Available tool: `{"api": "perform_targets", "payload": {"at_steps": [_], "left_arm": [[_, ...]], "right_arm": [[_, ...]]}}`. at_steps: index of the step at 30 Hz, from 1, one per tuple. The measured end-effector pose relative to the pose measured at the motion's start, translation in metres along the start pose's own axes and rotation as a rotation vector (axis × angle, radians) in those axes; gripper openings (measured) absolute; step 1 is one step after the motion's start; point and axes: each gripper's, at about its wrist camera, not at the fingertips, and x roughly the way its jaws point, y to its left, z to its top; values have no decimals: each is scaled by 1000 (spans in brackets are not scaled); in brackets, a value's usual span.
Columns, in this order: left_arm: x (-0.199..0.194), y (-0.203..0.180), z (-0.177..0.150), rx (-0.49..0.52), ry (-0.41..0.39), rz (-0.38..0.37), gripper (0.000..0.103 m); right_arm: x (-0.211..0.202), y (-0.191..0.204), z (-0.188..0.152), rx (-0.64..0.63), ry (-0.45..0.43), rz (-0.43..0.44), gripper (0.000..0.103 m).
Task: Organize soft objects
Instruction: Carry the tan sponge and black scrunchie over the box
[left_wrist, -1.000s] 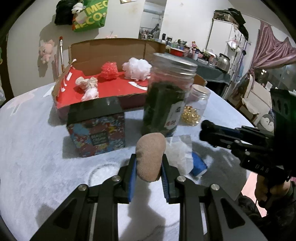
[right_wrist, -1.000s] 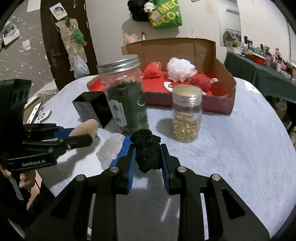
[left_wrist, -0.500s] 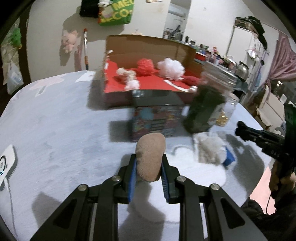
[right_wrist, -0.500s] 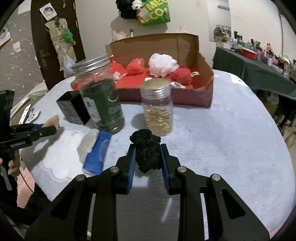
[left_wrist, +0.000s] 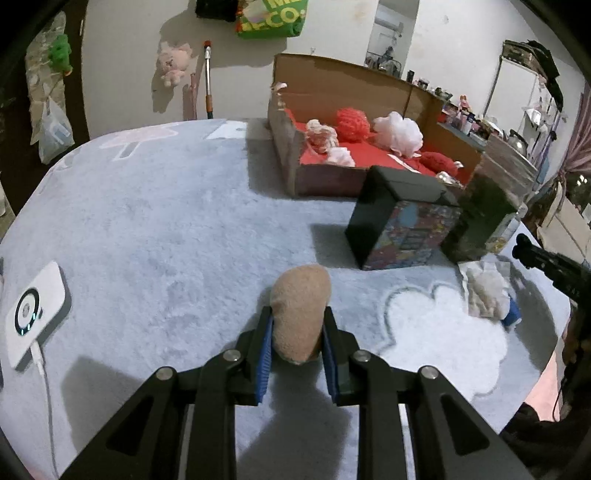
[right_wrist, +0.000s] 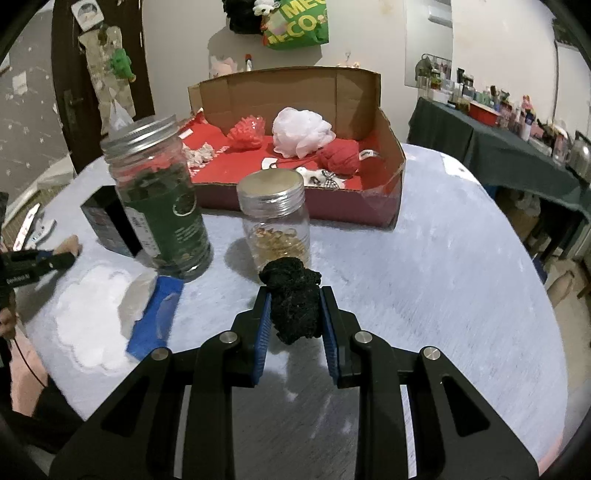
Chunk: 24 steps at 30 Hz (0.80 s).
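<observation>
Two tongs angled down over table (left_wrist: 184, 206), left tongs (left_wrist: 297, 328) clamping tan pad (left_wrist: 300, 314), right tongs (right_wrist: 295, 310) clamping black pouf (right_wrist: 293, 301)

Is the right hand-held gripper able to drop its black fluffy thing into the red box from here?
Probably yes. The right hand-held gripper is shut on the black fluffy thing. The small jar stands between it and the red box, but the box is open on top, so lifting over should work.

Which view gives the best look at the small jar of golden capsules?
The right wrist view. The small jar stands whole near the centre, lid and golden capsules clear, just beyond the black soft lump in the right gripper. In the left wrist view it is almost wholly hidden behind the green jar.
</observation>
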Motion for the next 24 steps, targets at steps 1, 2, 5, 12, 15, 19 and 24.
{"api": "perform_targets", "payload": {"at_steps": [1, 2, 5, 12, 15, 19, 24], "left_arm": [[1, 0, 2, 15, 0, 2, 25], [3, 0, 4, 33, 0, 6, 25], [6, -2, 11, 80, 2, 16, 25], [18, -4, 33, 198, 25, 23, 25], [24, -3, 43, 230, 38, 23, 25], [30, -5, 55, 260, 49, 2, 25], [29, -8, 70, 305, 61, -18, 25]], "right_arm": [[1, 1, 1, -12, 0, -8, 24], [2, 1, 3, -23, 1, -17, 24], [6, 0, 8, -52, -5, -26, 24], [18, -5, 21, -130, 8, -88, 24], [22, -10, 25, -143, 17, -99, 24], [26, -15, 31, -169, 30, -114, 24], [24, -20, 42, -204, 36, -110, 24]]}}
